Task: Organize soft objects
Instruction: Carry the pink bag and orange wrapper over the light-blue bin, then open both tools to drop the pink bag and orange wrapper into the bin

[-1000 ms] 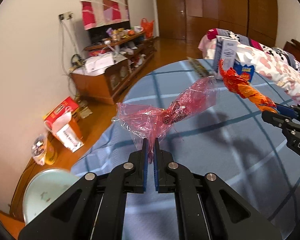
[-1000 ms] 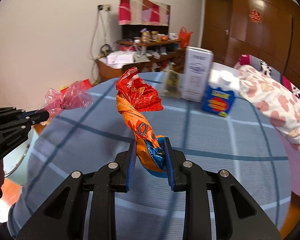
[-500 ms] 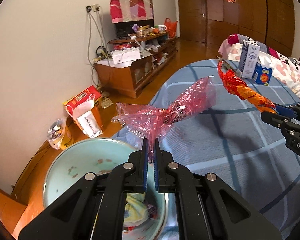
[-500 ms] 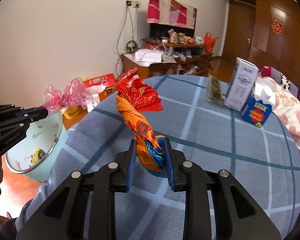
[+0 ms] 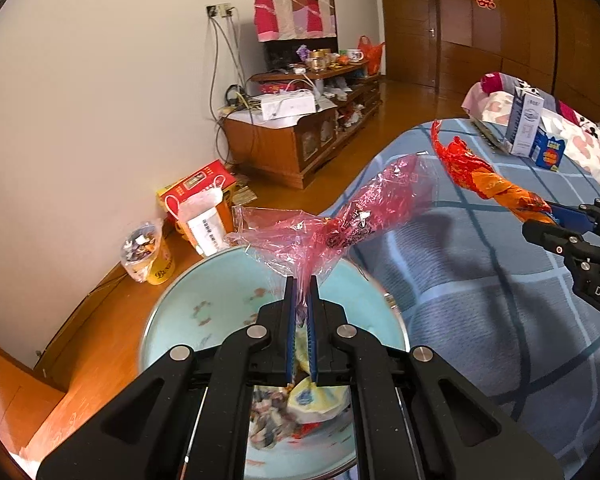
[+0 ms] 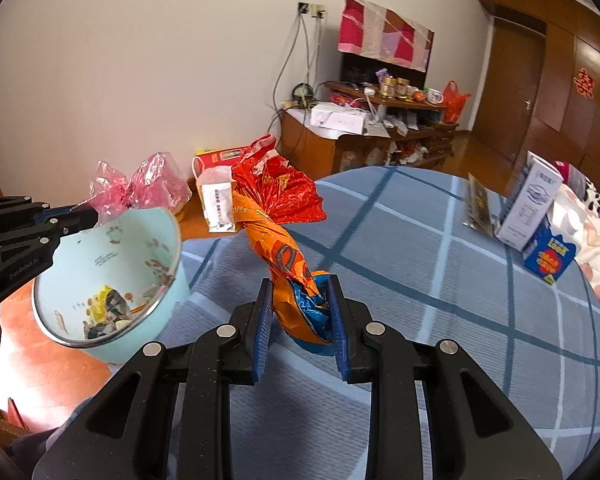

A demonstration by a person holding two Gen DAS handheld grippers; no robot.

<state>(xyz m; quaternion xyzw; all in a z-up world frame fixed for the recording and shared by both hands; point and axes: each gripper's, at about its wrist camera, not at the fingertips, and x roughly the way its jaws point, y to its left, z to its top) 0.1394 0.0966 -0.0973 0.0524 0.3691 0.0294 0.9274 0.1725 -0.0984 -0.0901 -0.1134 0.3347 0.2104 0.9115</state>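
Two grippers sit nearest my cameras, each clamped on a wrapper. My left gripper [image 5: 301, 300] has its blue pads nearly together, pinching the thin neck of a pink cellophane wrapper [image 5: 332, 224] that fans out above the fingertips. Directly beneath it I see a pale blue enamel basin [image 5: 204, 300] with scraps and crumpled packaging lying in its bottom. My right gripper [image 6: 300, 312] stands narrowly parted around the twisted blue end of an orange and red foil snack bag [image 6: 276, 216], which rises upright from the jaws over the blue checked bedspread [image 6: 420, 272]. Near the bedspread's far right edge, a white carton [image 6: 528, 204] stands just beside a small blue box [image 6: 548, 258]. Beyond, on the wooden floor against the wall, is a red box [image 5: 198, 182], then a cluttered wooden cabinet [image 5: 296, 144].
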